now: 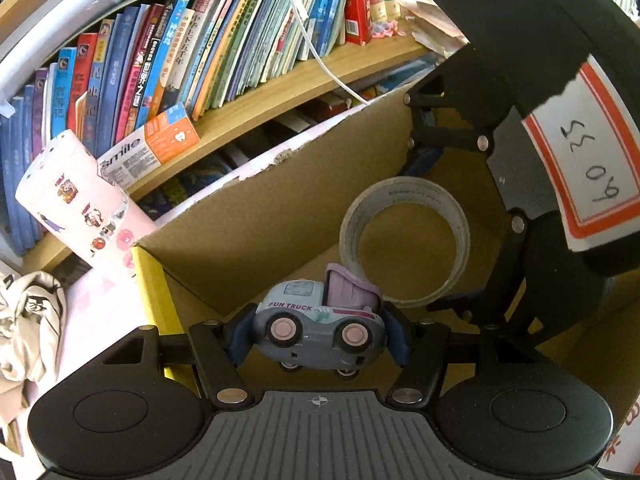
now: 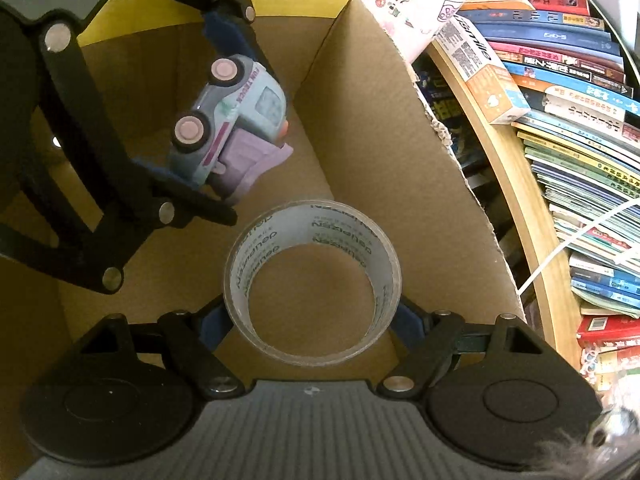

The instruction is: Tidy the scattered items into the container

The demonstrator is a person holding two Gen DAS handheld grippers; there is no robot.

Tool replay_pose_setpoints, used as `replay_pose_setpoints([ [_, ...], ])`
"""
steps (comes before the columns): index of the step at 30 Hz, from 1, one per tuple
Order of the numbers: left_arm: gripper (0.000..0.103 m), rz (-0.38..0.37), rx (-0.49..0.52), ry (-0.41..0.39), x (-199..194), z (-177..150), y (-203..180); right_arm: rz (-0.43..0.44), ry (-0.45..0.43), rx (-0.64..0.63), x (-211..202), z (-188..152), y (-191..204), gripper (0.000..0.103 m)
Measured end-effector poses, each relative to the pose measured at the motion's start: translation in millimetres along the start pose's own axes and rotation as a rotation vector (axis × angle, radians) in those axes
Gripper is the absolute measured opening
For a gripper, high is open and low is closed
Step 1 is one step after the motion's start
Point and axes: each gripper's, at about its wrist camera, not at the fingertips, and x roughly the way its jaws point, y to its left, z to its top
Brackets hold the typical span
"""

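Cardboard box [image 1: 248,216] interior: left gripper [image 1: 320,336] jaws clamp the toy truck [image 1: 320,320]; right gripper [image 2: 312,320] jaws grip the tape roll [image 2: 312,280].

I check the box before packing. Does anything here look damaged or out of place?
The cardboard box has a torn, ragged top edge on the wall beside the bookshelf. A white cable hangs loose across the books. The toy truck and tape roll look intact, both held over the box.

A wooden bookshelf [image 1: 280,80] packed with leaning books [image 1: 168,60]; a white cable [image 1: 316,52] hangs across it; pale cloth [image 1: 28,320] lies crumpled nearby
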Motion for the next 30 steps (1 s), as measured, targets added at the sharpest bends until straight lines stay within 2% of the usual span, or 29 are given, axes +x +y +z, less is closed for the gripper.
replay_pose_setpoints([
  [2, 0.066, 0.013, 0.005, -0.019, -3, 0, -2, -0.008, -0.010, 0.007, -1, 0, 0, 0.088],
  [4, 0.075, 0.026, 0.003, -0.037, -7, 0, -3, -0.027, -0.023, 0.010, -3, 1, 0, 0.091],
  [13, 0.091, 0.063, 0.005, -0.117, -34, -4, -14, -0.065, -0.074, 0.039, -25, -1, 0, 0.093],
  [21, 0.094, 0.077, -0.014, -0.190, -68, -18, -17, -0.105, -0.120, 0.114, -55, -9, 12, 0.092],
  [30, 0.097, 0.050, -0.045, -0.305, -122, -47, -9, -0.233, -0.179, 0.230, -107, -16, 39, 0.092],
])
